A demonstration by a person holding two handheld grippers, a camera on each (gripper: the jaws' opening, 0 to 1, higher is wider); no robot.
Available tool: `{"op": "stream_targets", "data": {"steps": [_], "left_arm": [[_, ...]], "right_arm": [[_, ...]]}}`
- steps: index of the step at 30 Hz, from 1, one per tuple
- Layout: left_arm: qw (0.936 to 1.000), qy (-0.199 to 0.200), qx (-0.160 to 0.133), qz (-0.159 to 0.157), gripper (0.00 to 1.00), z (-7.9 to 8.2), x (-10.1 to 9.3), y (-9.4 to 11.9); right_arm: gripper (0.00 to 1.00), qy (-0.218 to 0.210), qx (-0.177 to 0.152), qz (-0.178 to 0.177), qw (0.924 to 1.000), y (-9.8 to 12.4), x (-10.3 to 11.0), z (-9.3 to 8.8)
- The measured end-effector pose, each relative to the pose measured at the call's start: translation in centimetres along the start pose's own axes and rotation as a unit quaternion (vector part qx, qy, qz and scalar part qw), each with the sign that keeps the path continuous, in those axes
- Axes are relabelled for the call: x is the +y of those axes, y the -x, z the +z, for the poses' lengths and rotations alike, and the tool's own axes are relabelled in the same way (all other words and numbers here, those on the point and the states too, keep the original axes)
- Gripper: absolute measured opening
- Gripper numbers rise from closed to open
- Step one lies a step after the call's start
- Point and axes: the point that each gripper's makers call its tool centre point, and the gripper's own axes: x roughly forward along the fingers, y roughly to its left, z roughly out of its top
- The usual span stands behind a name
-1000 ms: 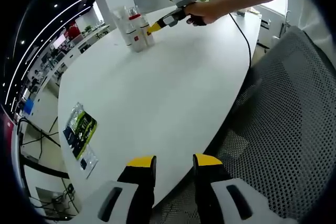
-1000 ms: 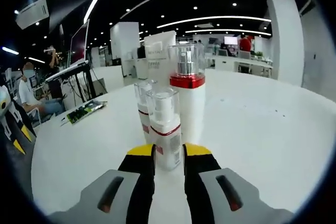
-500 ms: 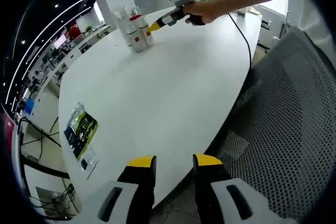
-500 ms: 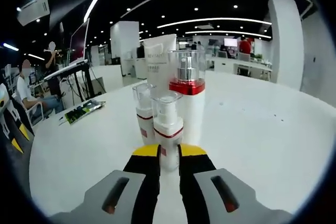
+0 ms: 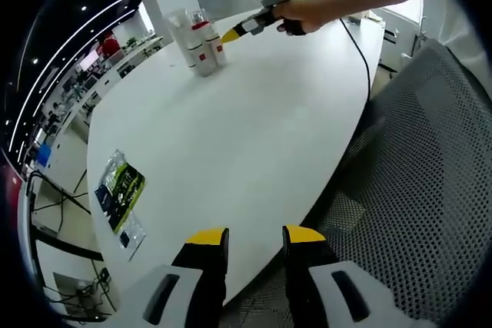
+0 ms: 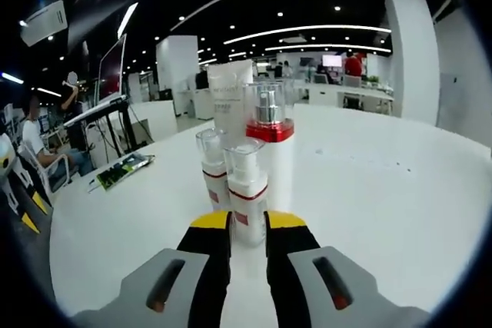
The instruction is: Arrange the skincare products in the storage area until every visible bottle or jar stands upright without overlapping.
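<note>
Jaws of the right gripper [image 6: 248,220] stand a small gap apart, and we see the nearest small spray bottle [image 6: 246,190] upright just past their yellow tips; whether they touch it, we cannot tell. Beside it stands a second small spray bottle [image 6: 211,167], with the taller red-collared pump bottle [image 6: 267,144] and a white tube [image 6: 227,97] just behind, all upright on the white table [image 6: 369,182]. In the left gripper view, our left gripper [image 5: 255,237] hangs open and empty over the near table edge, well apart from the products, with a green-and-black packet [image 5: 118,190] lying to one side and a mesh chair [image 5: 415,190] to the other.
</note>
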Motion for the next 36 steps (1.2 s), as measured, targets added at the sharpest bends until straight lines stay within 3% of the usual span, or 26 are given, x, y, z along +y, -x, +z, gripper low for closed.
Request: {"op": "stream_targets", "data": {"steps": [4, 5, 7, 9, 12, 15, 20, 23, 25, 26, 28, 34, 36], "left_arm": [[1.0000, -0.001, 0.003, 0.000, 0.29, -0.1, 0.0, 0.0], [1.0000, -0.001, 0.002, 0.000, 0.29, -0.1, 0.0, 0.0], [1.0000, 0.001, 0.001, 0.000, 0.29, 0.0, 0.0, 0.0], [1.0000, 0.004, 0.000, 0.000, 0.29, 0.0, 0.0, 0.0], [0.9994, 0.020, -0.025, -0.013, 0.31, 1.0, -0.5, 0.2], [0.9989, 0.024, -0.036, -0.016, 0.34, 1.3, -0.6, 0.2], [0.9993, 0.025, -0.020, -0.017, 0.34, 0.8, -0.7, 0.0], [0.9994, 0.025, -0.014, -0.019, 0.34, 0.6, -0.7, -0.1], [0.9994, 0.025, -0.007, -0.021, 0.34, 0.4, -0.8, -0.2], [0.9995, 0.024, -0.005, -0.020, 0.34, 0.3, -0.8, -0.2], [0.9995, 0.023, -0.006, -0.019, 0.34, 0.4, -0.8, -0.1], [0.9993, 0.021, -0.006, -0.029, 0.34, 0.4, -1.2, -0.1], [0.9994, 0.023, -0.007, -0.025, 0.34, 0.4, -1.0, -0.1]], "right_arm": [[0.20, -0.074, 0.003, 0.011, 0.9972, 2.3, 2.2, -0.9], [0.20, -0.075, 0.003, 0.014, 0.9970, 2.6, 2.5, -0.9], [0.20, -0.076, -0.005, 0.024, 0.9968, 3.8, 4.2, -0.7], [0.24, -0.103, -0.020, 0.033, 0.9939, 5.1, 5.9, -0.1], [0.33, -0.133, -0.040, 0.055, 0.9888, 6.9, 8.6, 0.9], [0.40, -0.162, -0.046, 0.091, 0.9816, 8.3, 11.8, 1.5], [0.52, -0.170, -0.062, 0.159, 0.9706, 11.0, 18.1, 3.3], [0.66, -0.181, -0.048, 0.207, 0.9603, 12.6, 21.8, 3.4], [0.72, -0.180, -0.038, 0.209, 0.9605, 12.8, 22.3, 3.0], [0.72, -0.179, -0.017, 0.215, 0.9597, 13.3, 23.2, 2.3], [0.74, -0.183, -0.018, 0.223, 0.9574, 13.8, 23.9, 2.4], [0.93, -0.176, 0.003, 0.224, 0.9585, 14.2, 25.8, 1.2], [0.91, -0.168, 0.024, 0.221, 0.9604, 14.4, 26.1, 0.4]]}}
